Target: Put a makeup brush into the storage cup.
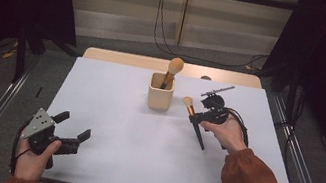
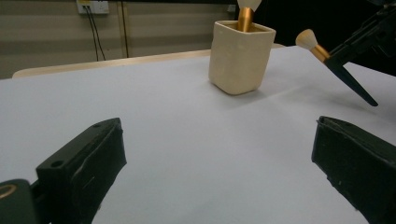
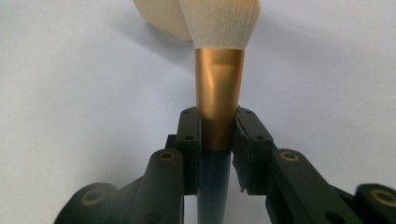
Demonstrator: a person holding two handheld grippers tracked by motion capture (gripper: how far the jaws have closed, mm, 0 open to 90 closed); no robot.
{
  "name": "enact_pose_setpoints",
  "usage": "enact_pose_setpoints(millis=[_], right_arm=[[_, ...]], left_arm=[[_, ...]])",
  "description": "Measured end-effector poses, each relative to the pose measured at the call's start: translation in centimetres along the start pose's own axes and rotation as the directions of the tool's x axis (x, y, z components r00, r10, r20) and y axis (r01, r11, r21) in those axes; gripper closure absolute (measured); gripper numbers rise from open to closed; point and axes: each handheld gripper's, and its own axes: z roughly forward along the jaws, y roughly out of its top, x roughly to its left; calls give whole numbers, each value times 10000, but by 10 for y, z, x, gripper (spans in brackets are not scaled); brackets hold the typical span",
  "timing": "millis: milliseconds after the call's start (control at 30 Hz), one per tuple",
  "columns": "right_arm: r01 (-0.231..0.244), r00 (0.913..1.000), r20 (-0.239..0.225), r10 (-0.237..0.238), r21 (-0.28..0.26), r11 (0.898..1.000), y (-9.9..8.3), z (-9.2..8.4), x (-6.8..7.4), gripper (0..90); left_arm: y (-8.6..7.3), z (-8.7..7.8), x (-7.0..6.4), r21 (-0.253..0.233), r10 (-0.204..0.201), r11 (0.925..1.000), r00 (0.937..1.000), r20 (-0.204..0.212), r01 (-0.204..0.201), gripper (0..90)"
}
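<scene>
the right claw (image 1: pixel 195 116) is clamped on a makeup brush (image 1: pixel 193 116), its jaws pinching the spot where the gold ferrule meets the dark handle; the right gripper view shows the pads pressed against both sides of the ferrule (image 3: pixel 219 100), with the pale bristles (image 3: pixel 219 21) fanning out above. in the high view the brush hangs tilted in the air, bristle head up and toward the cup, the pointed black handle tip slanting down toward the person and clear of the desk (image 1: pixel 109 127). just beside it, a little to the left, stands the cream cup (image 1: pixel 160 92), upright near the far middle of the desk. a second, larger brush (image 1: pixel 173 70) already stands in it, head up, leaning on the rim.

the left claw (image 1: pixel 73 131) rests near the front left corner of the desk, jaws spread wide with nothing between them; the left gripper view looks across bare desk toward the cup (image 2: pixel 240 56).

by my reading, one brush is stowed and the second is picked up but not yet in. what is left: carry it over the cup's mouth, turn the handle tip downward, lower it in beside the first brush and let go.
</scene>
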Motion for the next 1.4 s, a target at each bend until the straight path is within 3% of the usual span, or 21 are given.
enact_pose_setpoints(millis=[200, 467, 700, 1167, 1267, 1400], right_arm=[[-49, 10000, 48, 53, -868, 9962, -4, -5, -3, 738], [-277, 9991, 249, 337, -2122, 9768, -10, -12, -4, 739], [-162, 9999, -92, 142, -2760, 9610, -16, -10, -5, 739], [-191, 9994, -345, 49, -4240, 9055, -28, -12, -8, 738], [-315, 9994, -277, 209, -4717, 8812, -29, -13, -9, 738], [-131, 9997, -254, -2, -5208, 8536, -32, -13, -9, 738]], left_arm=[[0, 0, 0, 2, -4, 10000, 10000, -20, 4, 27], [0, 0, 0, -3, -1, 10000, 10000, -40, 1, 27], [0, 0, 0, -8, -9, 10000, 10000, -17, 9, 27], [0, 0, 1, 24, -13, 10000, 10000, -15, 13, 27], [0, 0, 1, 23, -6, 10000, 10000, -17, 7, 27], [-1, 0, 1, 23, -27, 10000, 10000, -41, 27, 27]])
